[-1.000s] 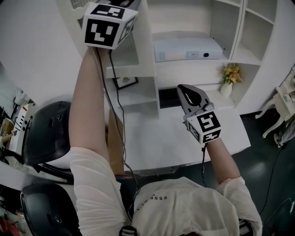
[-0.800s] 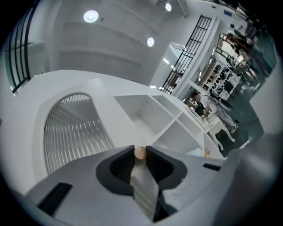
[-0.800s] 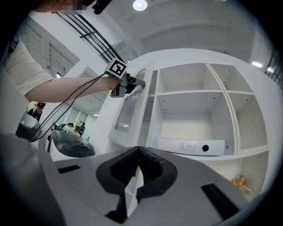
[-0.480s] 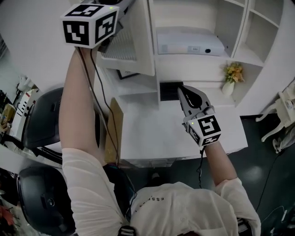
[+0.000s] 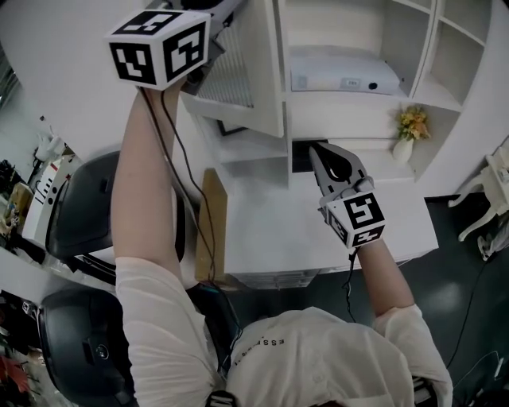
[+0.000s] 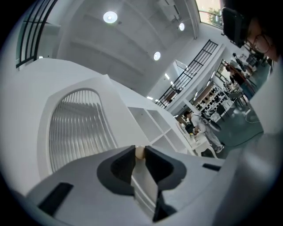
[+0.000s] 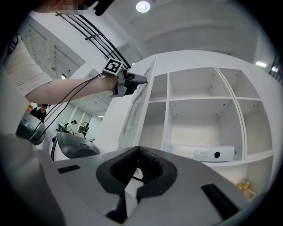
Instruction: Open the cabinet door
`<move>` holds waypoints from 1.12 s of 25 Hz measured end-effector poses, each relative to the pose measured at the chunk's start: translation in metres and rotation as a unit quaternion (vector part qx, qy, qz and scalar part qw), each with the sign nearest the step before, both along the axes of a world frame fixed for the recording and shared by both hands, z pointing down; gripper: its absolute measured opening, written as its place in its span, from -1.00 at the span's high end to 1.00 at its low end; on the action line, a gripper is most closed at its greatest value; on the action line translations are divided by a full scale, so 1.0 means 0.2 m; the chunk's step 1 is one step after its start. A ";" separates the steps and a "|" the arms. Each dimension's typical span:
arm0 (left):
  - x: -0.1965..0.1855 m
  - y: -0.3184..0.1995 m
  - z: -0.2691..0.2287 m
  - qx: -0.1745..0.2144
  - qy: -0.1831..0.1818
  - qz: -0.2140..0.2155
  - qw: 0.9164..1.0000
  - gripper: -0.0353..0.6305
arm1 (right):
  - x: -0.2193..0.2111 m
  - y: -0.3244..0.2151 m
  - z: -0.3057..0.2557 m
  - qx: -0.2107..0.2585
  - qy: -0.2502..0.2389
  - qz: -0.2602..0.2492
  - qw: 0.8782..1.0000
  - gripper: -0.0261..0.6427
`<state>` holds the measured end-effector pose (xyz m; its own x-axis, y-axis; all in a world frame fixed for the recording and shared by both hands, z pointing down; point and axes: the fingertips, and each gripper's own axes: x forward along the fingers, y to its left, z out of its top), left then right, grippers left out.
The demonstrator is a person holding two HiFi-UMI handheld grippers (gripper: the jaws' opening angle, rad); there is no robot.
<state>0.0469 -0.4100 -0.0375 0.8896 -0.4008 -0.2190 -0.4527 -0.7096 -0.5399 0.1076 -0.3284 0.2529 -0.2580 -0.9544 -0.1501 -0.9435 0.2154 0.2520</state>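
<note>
The white cabinet door (image 5: 258, 75), with a ribbed glass panel (image 6: 75, 128), stands swung out from the shelf unit (image 5: 350, 119). My left gripper (image 5: 227, 9) is raised high at the door's free edge. Its jaws are shut on the door's small pale knob (image 6: 139, 152), with the door's edge running between them. The right gripper view shows that left gripper (image 7: 140, 79) at the top of the door (image 7: 132, 110). My right gripper (image 5: 315, 151) hovers over the desk in front of the lower shelf. It is shut with nothing in its jaws, and its tips (image 7: 138, 150) meet.
A white flat device (image 5: 343, 75) lies on the open shelf. A vase of yellow flowers (image 5: 409, 131) stands to its right. A framed picture (image 5: 231, 127) sits under the door. Below is the white desk (image 5: 270, 230), with a cardboard sheet (image 5: 213, 226) and black chairs (image 5: 87, 215) to its left.
The door has swung further out from the cabinet with my left gripper on it, the marker cube going left. My right gripper has shifted slightly toward the shelves.
</note>
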 end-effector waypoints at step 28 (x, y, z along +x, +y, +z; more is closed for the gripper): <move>-0.70 0.22 0.02 0.011 0.008 0.121 0.993 0.67 | -0.59 -0.04 -0.10 0.015 -0.008 -0.039 0.999 0.88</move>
